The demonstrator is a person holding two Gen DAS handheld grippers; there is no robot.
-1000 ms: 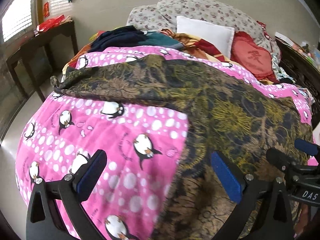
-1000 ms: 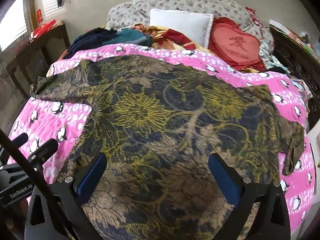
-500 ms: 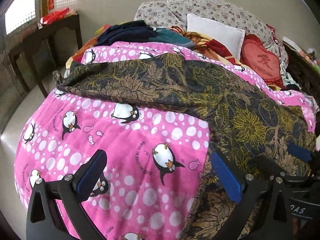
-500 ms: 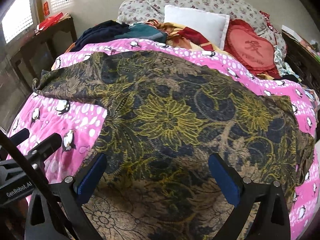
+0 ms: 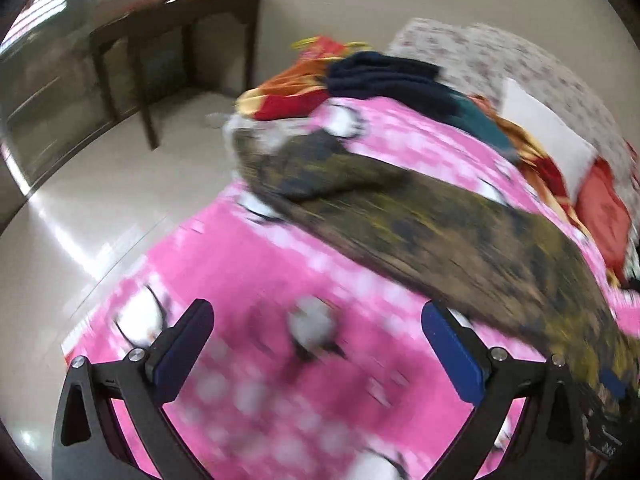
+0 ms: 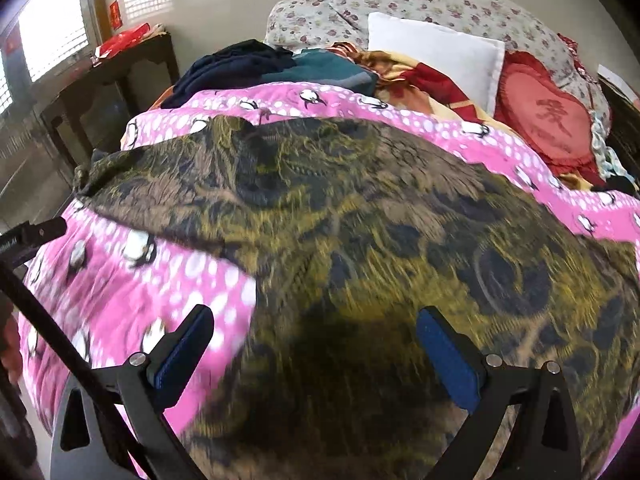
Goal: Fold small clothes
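A dark garment with a gold and brown floral print [image 6: 380, 240] lies spread flat on a pink penguin quilt [image 6: 132, 288]. It also shows in the left wrist view [image 5: 460, 236], blurred, stretching from the bed's left corner to the right. My left gripper [image 5: 316, 354] is open and empty over bare pink quilt [image 5: 256, 280], left of the garment's edge. My right gripper [image 6: 316, 354] is open and empty, low over the garment's near part. Part of the left gripper [image 6: 28, 236] shows at the left edge of the right wrist view.
Piled clothes [image 6: 280, 68], a white pillow [image 6: 436, 60], a red heart cushion [image 6: 548, 120] and a floral bolster [image 6: 432, 0] lie at the bed's head. A dark wooden table [image 5: 176, 28] stands by the window left of the bed, over shiny floor [image 5: 88, 208].
My left gripper has swung left, off the garment's edge toward the bed's left side and the floor. My right gripper has moved a little forward and lower over the garment.
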